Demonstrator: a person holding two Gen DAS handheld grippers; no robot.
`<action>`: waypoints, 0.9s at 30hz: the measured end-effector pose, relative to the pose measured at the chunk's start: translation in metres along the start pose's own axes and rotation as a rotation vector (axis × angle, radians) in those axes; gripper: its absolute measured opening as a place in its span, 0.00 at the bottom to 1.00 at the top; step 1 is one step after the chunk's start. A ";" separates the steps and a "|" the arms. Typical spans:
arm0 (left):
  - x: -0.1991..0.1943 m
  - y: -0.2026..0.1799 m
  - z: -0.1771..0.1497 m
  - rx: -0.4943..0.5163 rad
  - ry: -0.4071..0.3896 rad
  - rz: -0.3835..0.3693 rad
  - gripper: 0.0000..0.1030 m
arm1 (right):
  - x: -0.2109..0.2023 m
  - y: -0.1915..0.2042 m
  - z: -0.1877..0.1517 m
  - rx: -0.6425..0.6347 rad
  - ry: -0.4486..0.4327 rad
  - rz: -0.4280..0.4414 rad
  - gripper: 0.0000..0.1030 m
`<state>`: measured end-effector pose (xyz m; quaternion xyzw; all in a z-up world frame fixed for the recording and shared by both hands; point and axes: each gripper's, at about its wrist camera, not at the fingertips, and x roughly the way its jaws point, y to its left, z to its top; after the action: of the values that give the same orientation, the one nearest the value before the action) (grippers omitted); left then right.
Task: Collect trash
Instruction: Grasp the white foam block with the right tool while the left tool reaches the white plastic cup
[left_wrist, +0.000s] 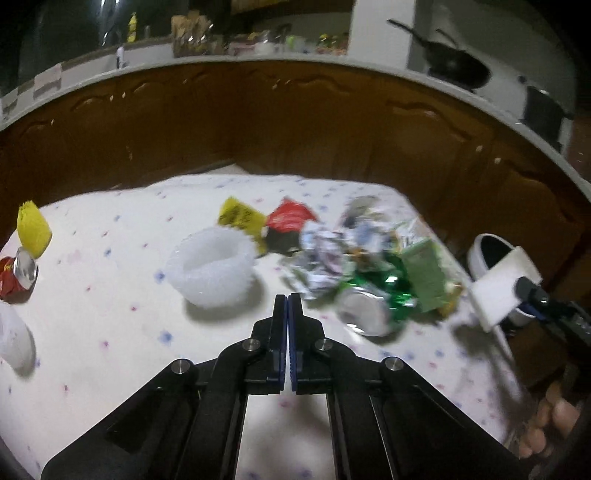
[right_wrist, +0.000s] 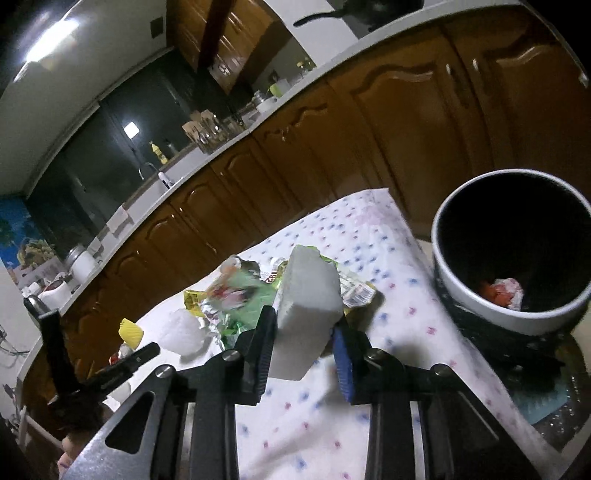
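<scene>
My right gripper (right_wrist: 304, 332) is shut on a white foam block (right_wrist: 306, 306) and holds it above the table, left of the white bin (right_wrist: 476, 306). The bin has a dark inside with a red-and-white crumpled scrap (right_wrist: 502, 293) at the bottom. From the left wrist view the same block (left_wrist: 498, 291) and bin (left_wrist: 476, 251) show at the right. My left gripper (left_wrist: 287, 302) is shut and empty above the cloth. Ahead of it lie a white foam cup (left_wrist: 212, 267), a crushed green can (left_wrist: 373, 302), crumpled foil wrappers (left_wrist: 332, 254), a green carton (left_wrist: 428, 277), and red (left_wrist: 290, 218) and yellow (left_wrist: 238, 216) wrappers.
The table has a white dotted cloth (left_wrist: 110, 295). A yellow wrapper (left_wrist: 33, 229), a red can (left_wrist: 16, 277) and a white object (left_wrist: 14, 339) lie at its left edge. Brown cabinets (left_wrist: 295, 122) and a counter run behind. The bin stands on a dark stand (right_wrist: 517, 347).
</scene>
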<state>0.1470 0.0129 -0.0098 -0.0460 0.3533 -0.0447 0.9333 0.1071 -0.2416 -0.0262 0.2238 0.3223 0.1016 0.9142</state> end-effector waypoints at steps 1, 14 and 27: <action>-0.006 -0.004 -0.001 0.009 -0.011 -0.010 0.00 | -0.006 -0.002 -0.001 0.002 -0.004 0.001 0.29; 0.017 0.049 0.015 -0.079 -0.012 0.103 0.65 | -0.017 -0.009 -0.010 0.023 0.015 -0.007 0.30; 0.088 0.032 0.019 0.080 0.119 0.144 0.12 | -0.012 -0.008 -0.008 0.038 0.022 -0.026 0.30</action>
<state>0.2265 0.0356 -0.0569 0.0195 0.4085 0.0060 0.9125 0.0935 -0.2499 -0.0289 0.2356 0.3371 0.0859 0.9074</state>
